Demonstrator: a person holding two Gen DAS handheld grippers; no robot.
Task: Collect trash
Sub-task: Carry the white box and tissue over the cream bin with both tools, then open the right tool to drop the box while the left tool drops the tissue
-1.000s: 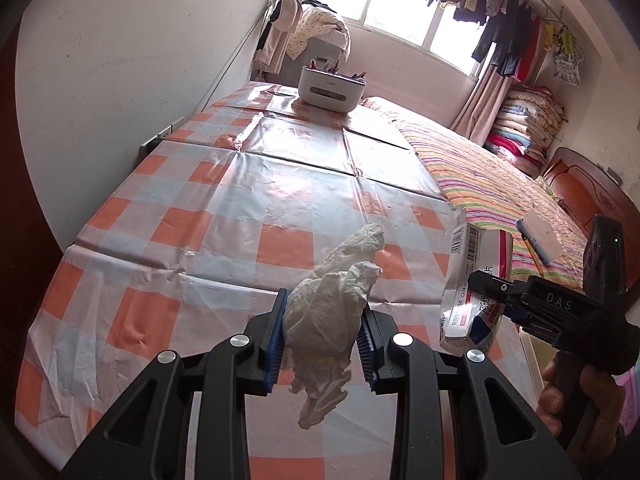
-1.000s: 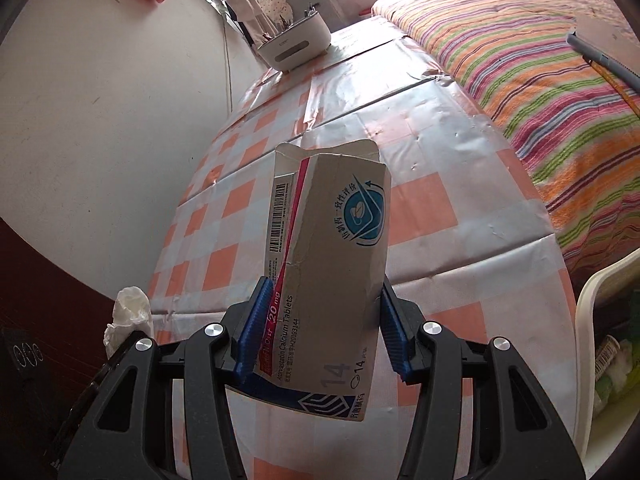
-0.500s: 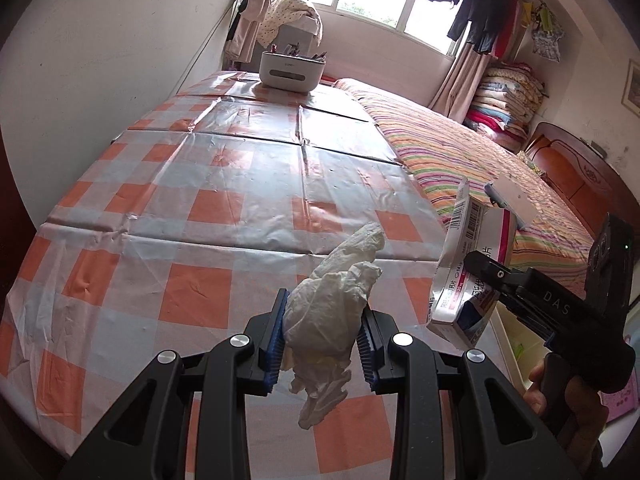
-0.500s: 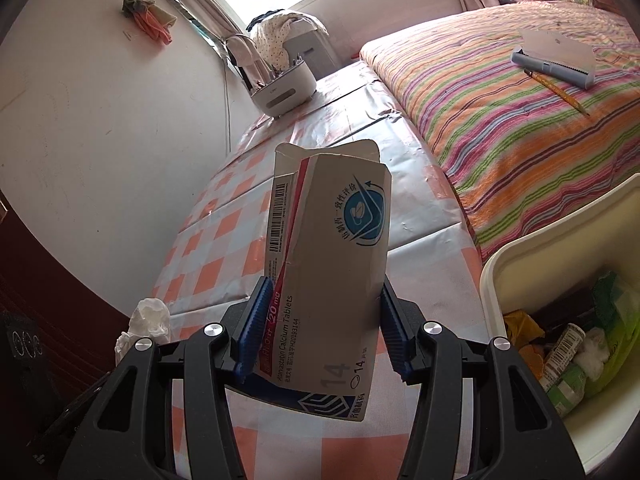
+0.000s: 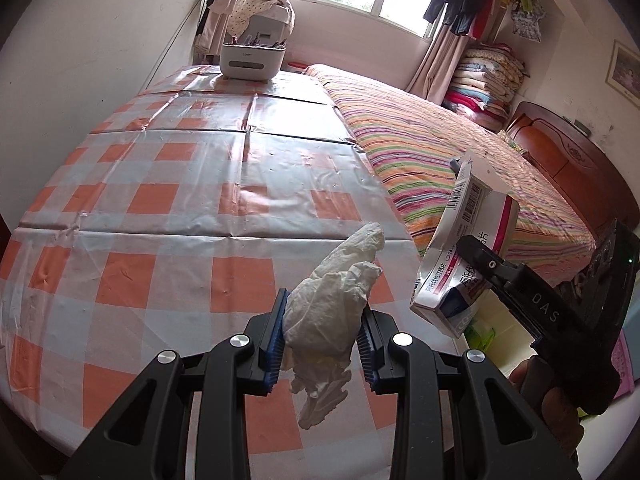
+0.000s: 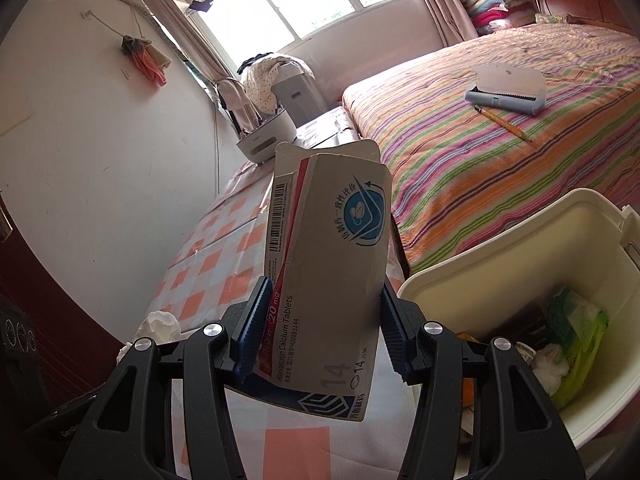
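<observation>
My left gripper (image 5: 322, 340) is shut on a crumpled white tissue (image 5: 332, 304), held above the checked tablecloth (image 5: 160, 208) near the table's right edge. My right gripper (image 6: 322, 332) is shut on an opened tablet box (image 6: 328, 264), grey with a red stripe and a barcode. In the left wrist view that box (image 5: 464, 256) hangs to the right, past the table edge, with the right gripper (image 5: 476, 276) on it. A cream trash bin (image 6: 520, 240) with wrappers and tissues inside stands at the lower right of the right wrist view, just right of the box. The tissue (image 6: 160, 326) shows at the lower left there.
A white organiser box (image 5: 252, 60) stands at the table's far end. A bed with a striped cover (image 5: 460, 160) runs along the table's right side; a lint roller (image 6: 508, 88) and a pencil (image 6: 504, 124) lie on it. A white wall (image 5: 100, 40) borders the left.
Both grippers have moved right, towards the table's edge, still gripping the tissue and the box. The trash bin has come far into the right wrist view and the bed fills more of both views.
</observation>
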